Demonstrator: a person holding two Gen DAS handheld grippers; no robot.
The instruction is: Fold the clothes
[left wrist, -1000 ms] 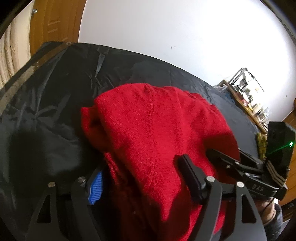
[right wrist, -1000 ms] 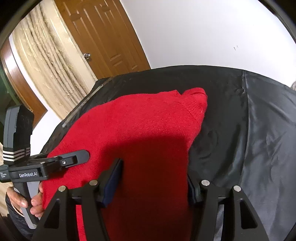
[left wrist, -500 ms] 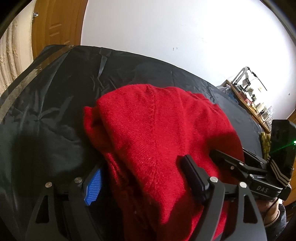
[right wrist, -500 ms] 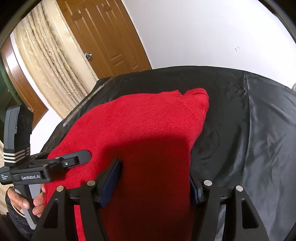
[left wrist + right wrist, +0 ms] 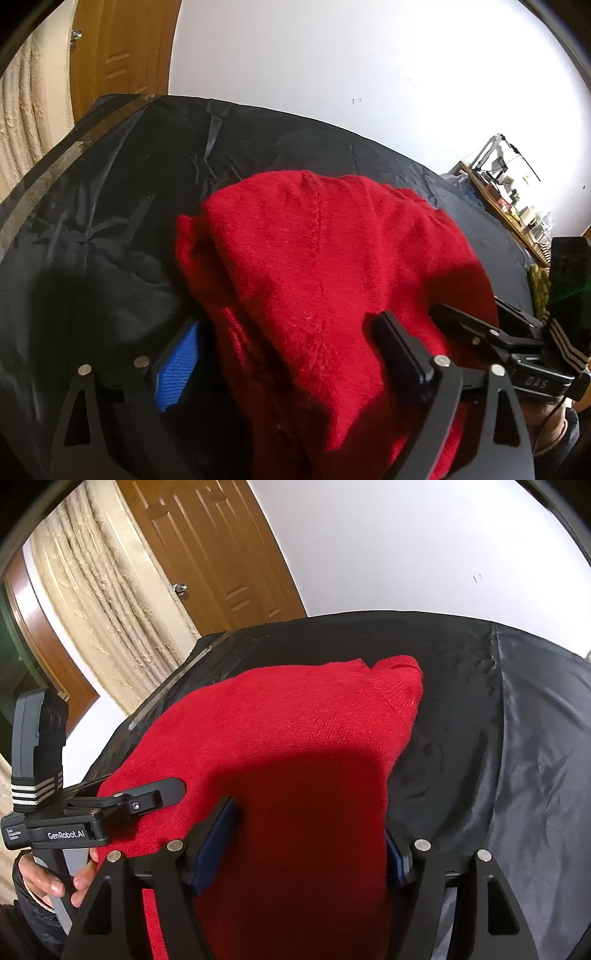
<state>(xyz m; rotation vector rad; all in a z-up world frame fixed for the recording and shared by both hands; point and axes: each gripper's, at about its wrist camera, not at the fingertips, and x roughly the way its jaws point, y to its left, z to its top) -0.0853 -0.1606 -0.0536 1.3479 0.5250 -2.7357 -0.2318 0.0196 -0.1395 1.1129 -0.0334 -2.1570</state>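
Both grippers, left gripper (image 5: pixel 291 354) and right gripper (image 5: pixel 308 834), are opening; I've let the red sweater (image 5: pixel 332 258) go. It lies between each pair of jaws on the black cloth (image 5: pixel 110 221), fold laid.

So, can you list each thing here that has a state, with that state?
Sweater: folded, lying on the black cloth.
Left gripper: fingers opening, sweater between them.
Right gripper: fingers opening, sweater between them.
Door: closed.
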